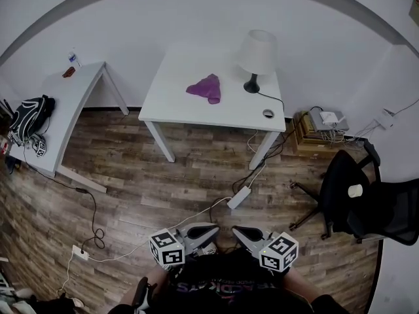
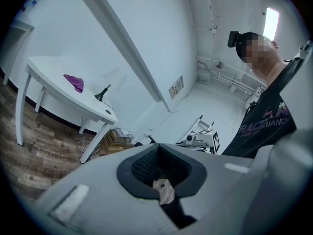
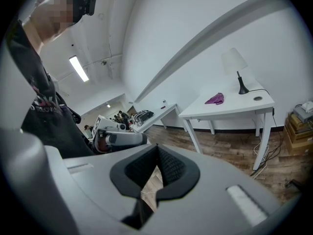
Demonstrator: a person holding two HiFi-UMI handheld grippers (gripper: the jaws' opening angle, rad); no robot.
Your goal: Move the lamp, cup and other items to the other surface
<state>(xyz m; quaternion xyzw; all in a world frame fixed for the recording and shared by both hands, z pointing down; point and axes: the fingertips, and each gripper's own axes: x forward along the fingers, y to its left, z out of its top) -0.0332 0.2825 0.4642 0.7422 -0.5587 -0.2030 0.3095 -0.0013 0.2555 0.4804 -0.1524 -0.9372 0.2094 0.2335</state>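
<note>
Lamp [image 1: 256, 56], one, white-shaded on a black stem, stands upright at the 1 o'clock corner of a white desk [image 1: 196, 113]. One purple cloth [image 1: 205, 88] lies crumpled near the desk's centre. One small round ring [image 1: 268, 113] sits at its 4 o'clock corner. One white cup [image 1: 355, 190] rests on a black chair [image 1: 386, 211] at 3 o'clock. A second white desk [image 1: 72, 103], at 10 o'clock, carries one dark backpack [image 1: 29, 115]. Wood-plank floor [image 1: 163, 188], white walls [image 1: 314, 38]. At 6 o'clock, left tongs [image 1: 211, 229] and right tongs [image 1: 239, 231] are each pressed together, pinching nothing.
</note>
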